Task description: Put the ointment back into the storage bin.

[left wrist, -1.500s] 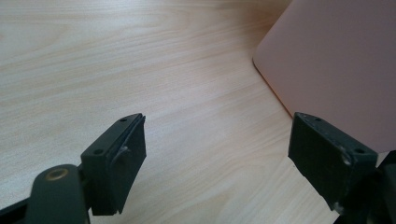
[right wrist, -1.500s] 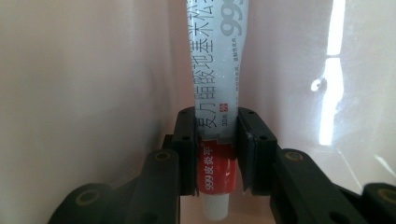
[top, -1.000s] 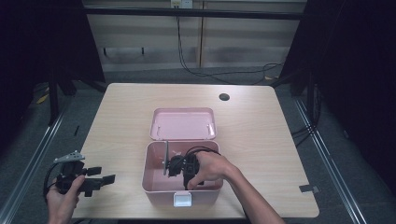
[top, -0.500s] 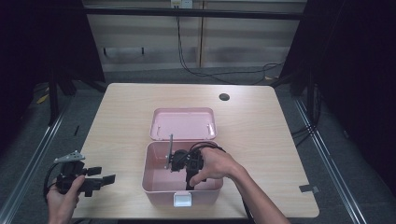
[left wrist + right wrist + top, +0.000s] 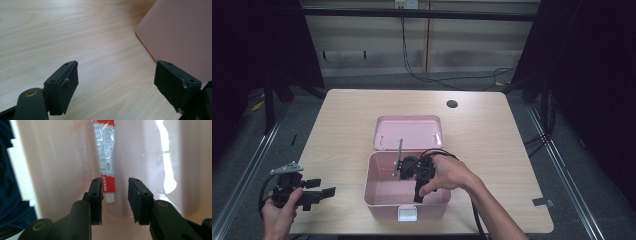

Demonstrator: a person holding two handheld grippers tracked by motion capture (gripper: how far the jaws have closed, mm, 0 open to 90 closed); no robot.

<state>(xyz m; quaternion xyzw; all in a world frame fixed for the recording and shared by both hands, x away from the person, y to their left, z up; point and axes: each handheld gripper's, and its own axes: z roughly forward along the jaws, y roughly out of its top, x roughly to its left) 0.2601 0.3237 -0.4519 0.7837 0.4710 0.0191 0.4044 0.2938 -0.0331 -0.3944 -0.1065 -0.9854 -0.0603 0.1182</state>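
I see a red-and-white ointment tube [image 5: 107, 162] lying on the floor of the open pink plastic box [image 5: 382, 197], its white cap between the parted jaws of my right gripper [image 5: 115, 192], which grips nothing. My right hand [image 5: 447, 172] angles that gripper down into the box. My left gripper [image 5: 319, 192], jaws wide apart and empty, rests low over the light wooden table [image 5: 342, 130] left of the box.

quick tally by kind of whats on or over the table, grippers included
Grippers: 2, left gripper and right gripper
Pink boxes: 1, pink box with its lid open
Tubes: 1, red and white tube inside the box
Total: 4
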